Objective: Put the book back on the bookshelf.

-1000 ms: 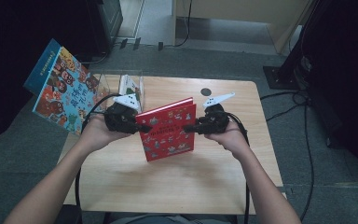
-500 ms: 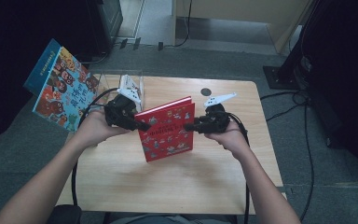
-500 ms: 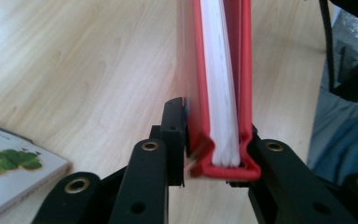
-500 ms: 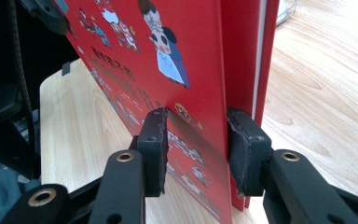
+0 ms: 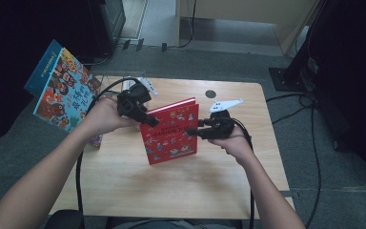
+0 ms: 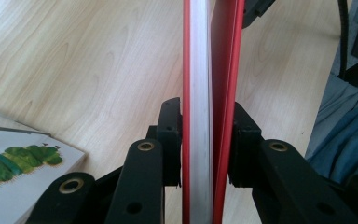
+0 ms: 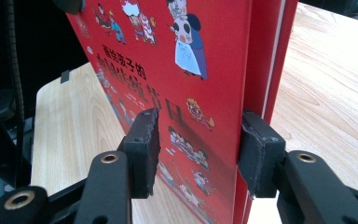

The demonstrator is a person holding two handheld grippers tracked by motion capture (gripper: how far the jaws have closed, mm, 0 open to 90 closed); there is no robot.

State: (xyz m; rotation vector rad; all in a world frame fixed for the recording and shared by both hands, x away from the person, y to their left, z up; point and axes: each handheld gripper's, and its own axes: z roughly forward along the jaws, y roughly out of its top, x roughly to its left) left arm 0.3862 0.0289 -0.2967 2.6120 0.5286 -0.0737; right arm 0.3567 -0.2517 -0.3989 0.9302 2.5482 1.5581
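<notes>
A red picture book [image 5: 171, 131] is held upright over the wooden table [image 5: 171, 195], its cartoon cover toward me. My left gripper [image 5: 148, 121] is shut on the book's upper left edge. In the left gripper view both pads clamp the red covers and the white page block [image 6: 200, 93]. My right gripper [image 5: 191, 131] reaches in at the book's right side. In the right gripper view its jaws stand on either side of the spine [image 7: 265, 70]. The right pad rests on the spine, and the left pad [image 7: 144, 149] stands apart from the cover [image 7: 186, 84].
A large blue picture book [image 5: 59, 93] leans up beyond the table's left edge. A white book with a green caterpillar [image 6: 18, 172] lies flat at the table's left side, under my left forearm. A small dark round spot [image 5: 210, 94] marks the table's far edge. Cables trail from both grippers.
My left hand has risen and swung its gripper onto the book's upper left edge. The right gripper has stayed at the spine while the book tipped more upright.
</notes>
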